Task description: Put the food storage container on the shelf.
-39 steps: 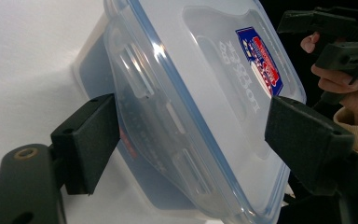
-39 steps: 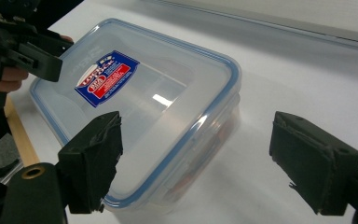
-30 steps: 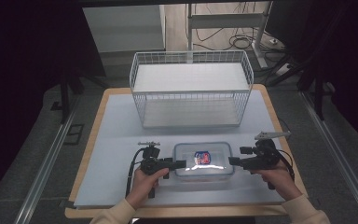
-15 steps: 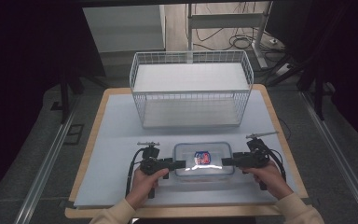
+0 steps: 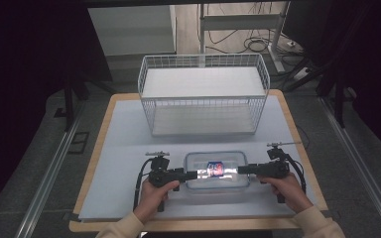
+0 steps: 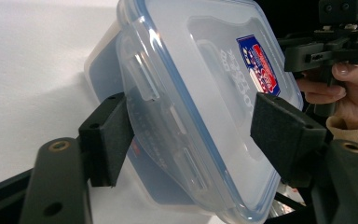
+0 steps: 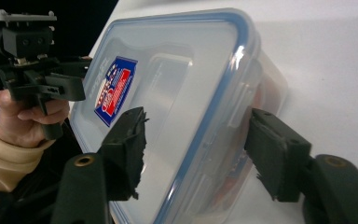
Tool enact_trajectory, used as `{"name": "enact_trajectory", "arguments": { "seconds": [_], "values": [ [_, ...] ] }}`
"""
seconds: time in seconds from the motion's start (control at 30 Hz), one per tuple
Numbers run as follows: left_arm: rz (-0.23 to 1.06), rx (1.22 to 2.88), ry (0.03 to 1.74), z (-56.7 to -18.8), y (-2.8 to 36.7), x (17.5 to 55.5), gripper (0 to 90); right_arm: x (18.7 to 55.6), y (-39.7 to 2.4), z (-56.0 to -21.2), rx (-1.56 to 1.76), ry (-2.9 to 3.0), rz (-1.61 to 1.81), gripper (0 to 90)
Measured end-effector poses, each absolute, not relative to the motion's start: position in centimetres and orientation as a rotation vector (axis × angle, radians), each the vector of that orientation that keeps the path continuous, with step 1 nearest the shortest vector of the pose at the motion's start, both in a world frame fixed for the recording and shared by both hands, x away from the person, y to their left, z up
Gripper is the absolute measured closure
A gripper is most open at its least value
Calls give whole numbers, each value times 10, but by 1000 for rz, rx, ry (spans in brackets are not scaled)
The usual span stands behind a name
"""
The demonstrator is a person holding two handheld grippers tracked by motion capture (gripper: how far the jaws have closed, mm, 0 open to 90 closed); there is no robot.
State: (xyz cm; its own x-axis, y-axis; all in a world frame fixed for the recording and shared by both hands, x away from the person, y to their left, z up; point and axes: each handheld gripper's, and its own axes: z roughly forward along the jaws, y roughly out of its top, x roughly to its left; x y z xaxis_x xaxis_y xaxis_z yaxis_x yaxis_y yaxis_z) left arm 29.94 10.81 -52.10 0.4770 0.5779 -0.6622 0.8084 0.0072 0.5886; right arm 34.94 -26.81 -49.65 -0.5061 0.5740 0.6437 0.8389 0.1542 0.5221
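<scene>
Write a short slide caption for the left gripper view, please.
Open left gripper straddling the edge of a lidded clear container on the white table.

A white wire basket (image 5: 203, 96) stands at the far side of the table (image 5: 129, 124).

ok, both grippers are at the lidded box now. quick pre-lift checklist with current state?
1. Left gripper at the left end of the clear container: ok.
2. Right gripper at the container's right end: ok.
3. Left jaws straddle the lid edge: ok; one jaw lies over the lid, the other under the rim, a gap showing, not clamped yet.
4. Right jaws straddle the opposite edge: ok, also open with a gap.
5. Lid latched all round: cannot tell; it sits on the container, but the clip state is unclear.
6. Wire basket stands apart from the container, farther back on the table: ok.
</scene>
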Motion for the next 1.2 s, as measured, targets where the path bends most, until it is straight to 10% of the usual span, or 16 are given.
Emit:
{"name": "enact_trajectory", "arguments": {
  "seconds": [1.2],
  "values": [
    [-96, 1661, 1132, -506, 110, 268, 447, 312, -272, -481, -1324, -2237, -1467, 525]
  ]
}}
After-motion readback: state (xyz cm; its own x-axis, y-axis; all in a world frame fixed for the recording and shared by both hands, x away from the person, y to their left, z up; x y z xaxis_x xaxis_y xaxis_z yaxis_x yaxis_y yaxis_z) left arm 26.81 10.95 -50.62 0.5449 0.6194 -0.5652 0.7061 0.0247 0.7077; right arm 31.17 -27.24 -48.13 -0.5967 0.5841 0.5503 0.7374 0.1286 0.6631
